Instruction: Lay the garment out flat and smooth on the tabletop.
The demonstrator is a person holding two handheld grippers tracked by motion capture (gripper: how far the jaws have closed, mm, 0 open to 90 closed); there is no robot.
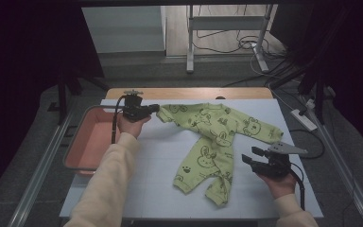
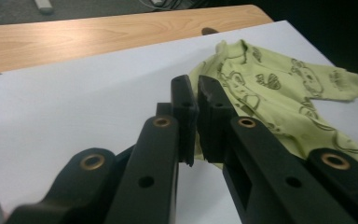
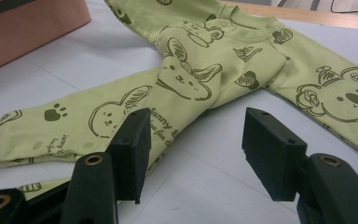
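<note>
Black jaws of the right hand-held gripper (image 3: 193,154) stand spread with nothing between them, low over the white surface (image 1: 160,156) just beside the legs of the green baby romper (image 1: 212,142). That romper lies flat and spread out in the middle of the surface, printed with animal faces. At its far sleeve end the left hand-held gripper (image 1: 155,109) has its jaws pressed together, pinching the sleeve cuff. A pink tray (image 1: 82,142) sits at the surface's left edge.
</note>
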